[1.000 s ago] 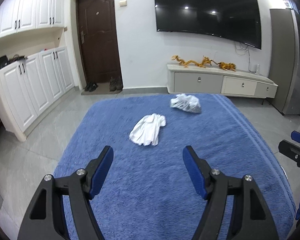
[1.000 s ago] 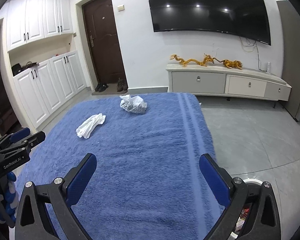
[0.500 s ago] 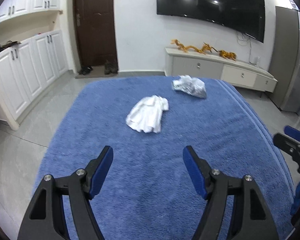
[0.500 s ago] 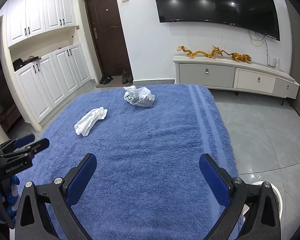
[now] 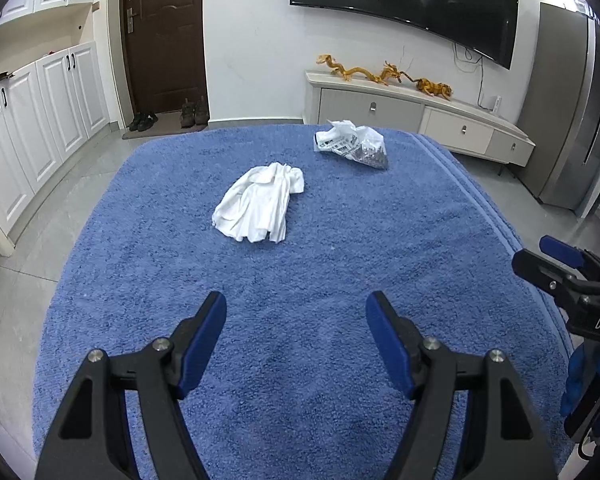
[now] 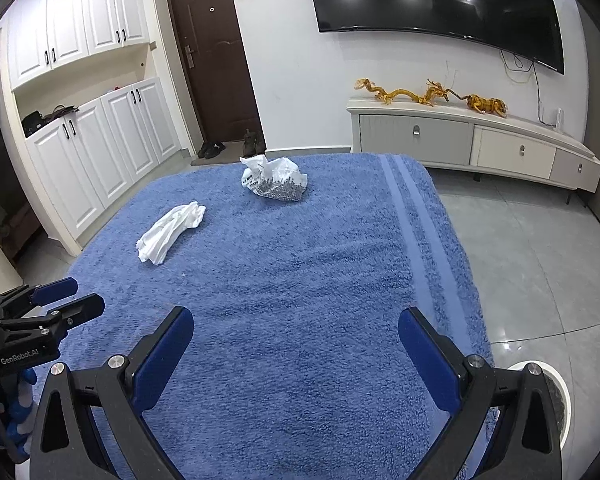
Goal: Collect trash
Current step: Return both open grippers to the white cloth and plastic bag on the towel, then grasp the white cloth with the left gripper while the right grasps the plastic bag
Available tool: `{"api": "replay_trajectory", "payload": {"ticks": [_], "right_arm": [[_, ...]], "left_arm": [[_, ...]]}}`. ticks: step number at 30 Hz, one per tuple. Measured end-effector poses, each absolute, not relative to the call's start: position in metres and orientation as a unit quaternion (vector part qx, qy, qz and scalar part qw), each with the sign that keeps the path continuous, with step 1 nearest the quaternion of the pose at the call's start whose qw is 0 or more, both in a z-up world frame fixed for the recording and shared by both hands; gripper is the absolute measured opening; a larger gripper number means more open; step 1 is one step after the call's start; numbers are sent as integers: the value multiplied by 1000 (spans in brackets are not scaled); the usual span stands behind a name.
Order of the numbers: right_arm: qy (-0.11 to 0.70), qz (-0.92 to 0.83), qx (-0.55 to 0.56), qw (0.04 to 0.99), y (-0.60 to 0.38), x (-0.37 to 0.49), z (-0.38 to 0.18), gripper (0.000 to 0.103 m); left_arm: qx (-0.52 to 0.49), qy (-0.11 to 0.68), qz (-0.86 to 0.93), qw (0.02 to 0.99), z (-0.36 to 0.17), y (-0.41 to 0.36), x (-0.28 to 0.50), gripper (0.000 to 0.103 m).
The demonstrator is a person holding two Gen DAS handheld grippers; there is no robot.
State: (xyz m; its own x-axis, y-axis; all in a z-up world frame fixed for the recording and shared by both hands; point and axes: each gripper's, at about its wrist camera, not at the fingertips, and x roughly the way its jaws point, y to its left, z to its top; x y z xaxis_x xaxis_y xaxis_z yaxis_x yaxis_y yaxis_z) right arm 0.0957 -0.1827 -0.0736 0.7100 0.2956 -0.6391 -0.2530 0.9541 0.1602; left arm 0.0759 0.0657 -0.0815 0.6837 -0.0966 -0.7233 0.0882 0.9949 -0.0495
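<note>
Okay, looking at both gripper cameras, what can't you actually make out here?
- White round bin, right wrist view: mostly hidden behind the right gripper; contents unclear.
- Crumpled plastic bag, both views: print too small to read.
- White tissue wad: its underside hidden against the blue towel.

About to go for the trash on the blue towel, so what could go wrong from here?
1. The white tissue wad lies loose and flat on the blue towel; the left gripper, jaws open, may pinch towel pile along with it.
2. The crumpled plastic bag sits near the far edge and may slide off if nudged.
3. The white bin is low beside the right gripper, so a drop could miss.
</note>
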Motion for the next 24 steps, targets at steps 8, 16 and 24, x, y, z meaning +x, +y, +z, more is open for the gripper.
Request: {"api": "replay_trajectory", "payload": {"ticks": [8, 16, 24], "right_arm": [[354, 152, 33, 922, -183, 102, -79, 103], [355, 154, 38, 921, -184, 111, -83, 103], [356, 155, 38, 921, -185, 115, -85, 103]], "left_arm": [[-4, 403, -45, 914, -88, 68, 85, 71], [0, 412, -48, 910, -94, 66, 93, 71], [1, 417, -47, 908, -99, 65, 99, 71]]}}
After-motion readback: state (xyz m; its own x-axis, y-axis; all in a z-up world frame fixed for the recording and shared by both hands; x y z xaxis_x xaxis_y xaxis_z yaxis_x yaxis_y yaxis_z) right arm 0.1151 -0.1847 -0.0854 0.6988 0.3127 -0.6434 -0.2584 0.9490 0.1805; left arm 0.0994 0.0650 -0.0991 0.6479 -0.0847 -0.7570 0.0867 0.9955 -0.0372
